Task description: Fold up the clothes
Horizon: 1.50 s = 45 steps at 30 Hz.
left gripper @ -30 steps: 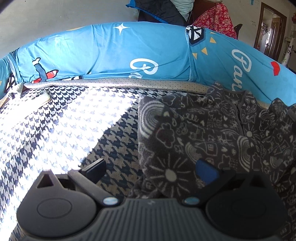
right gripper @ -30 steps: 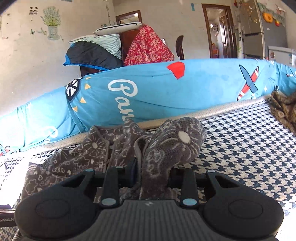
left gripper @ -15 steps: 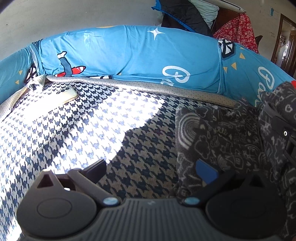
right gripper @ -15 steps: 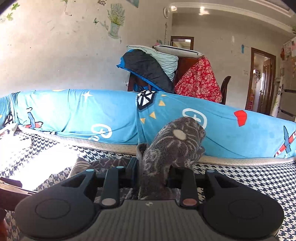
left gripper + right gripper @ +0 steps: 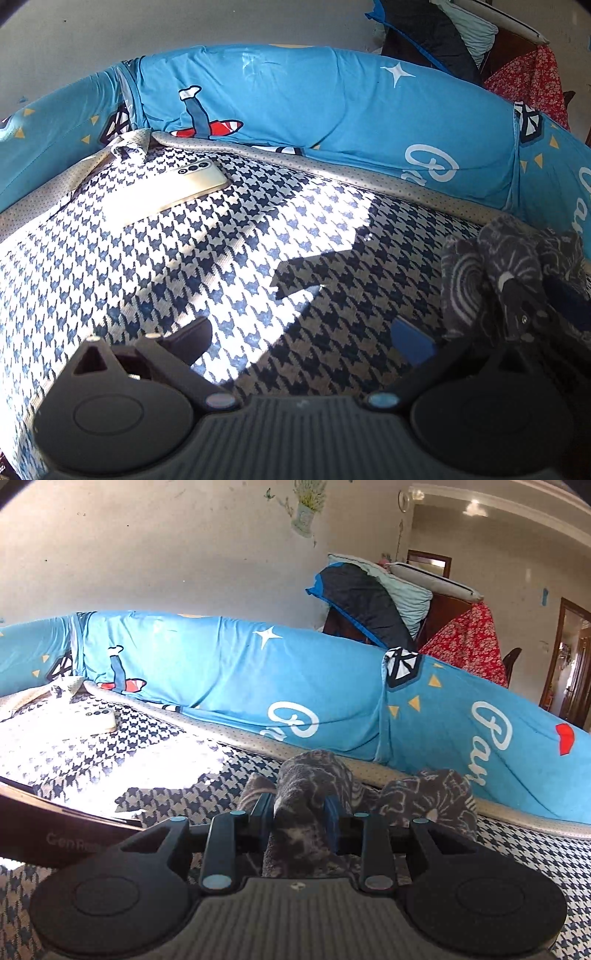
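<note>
Two right fingers (image 5: 330, 814) pinching grey garment (image 5: 314, 786)

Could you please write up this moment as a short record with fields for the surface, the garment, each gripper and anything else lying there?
surface: houndstooth cover, blue cushions behind
garment: dark patterned cloth, bunched
right gripper: shut on a fold of the cloth
left gripper: open, nothing between its fingers
other: phone lying on the cover, apart from the cloth
</note>
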{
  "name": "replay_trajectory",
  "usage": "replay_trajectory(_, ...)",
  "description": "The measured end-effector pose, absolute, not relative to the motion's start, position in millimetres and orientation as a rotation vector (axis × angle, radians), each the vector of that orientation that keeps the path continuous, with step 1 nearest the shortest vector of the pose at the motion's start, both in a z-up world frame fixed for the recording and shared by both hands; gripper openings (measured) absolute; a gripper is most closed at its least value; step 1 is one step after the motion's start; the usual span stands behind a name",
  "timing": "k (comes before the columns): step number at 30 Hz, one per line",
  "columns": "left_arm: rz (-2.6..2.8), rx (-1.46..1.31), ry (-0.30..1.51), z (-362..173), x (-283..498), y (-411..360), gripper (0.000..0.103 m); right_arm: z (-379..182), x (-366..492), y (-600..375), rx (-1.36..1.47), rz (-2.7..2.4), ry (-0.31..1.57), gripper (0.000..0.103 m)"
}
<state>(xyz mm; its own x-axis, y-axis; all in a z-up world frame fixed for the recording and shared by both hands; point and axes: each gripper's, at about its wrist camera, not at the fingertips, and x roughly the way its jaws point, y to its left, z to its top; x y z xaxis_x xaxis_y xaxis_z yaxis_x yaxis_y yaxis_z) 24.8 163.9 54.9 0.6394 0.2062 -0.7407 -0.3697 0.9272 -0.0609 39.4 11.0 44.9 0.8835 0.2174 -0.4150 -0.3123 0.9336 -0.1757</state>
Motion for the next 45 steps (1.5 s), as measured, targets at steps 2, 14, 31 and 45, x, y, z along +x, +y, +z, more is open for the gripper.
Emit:
replay_trajectory(2, 0.327, -0.223, 0.812, 56, 24, 164, 0.103, 46, 36, 11, -0.234, 0.3, 0.417, 0.033)
replay_trajectory(14, 0.306, -0.212, 0.812, 56, 26, 151, 0.103, 69, 33, -39, -0.09, 0.37, 0.515, 0.038)
replay_trajectory(31, 0.311, -0.191, 0.802, 59, 25, 151, 0.103, 41, 31, -18, -0.162, 0.449, 0.565, 0.018)
replay_trajectory(45, 0.32, -0.162, 0.824, 57, 27, 150, 0.103, 21, 25, 6, -0.23, 0.542, 0.555, 0.04)
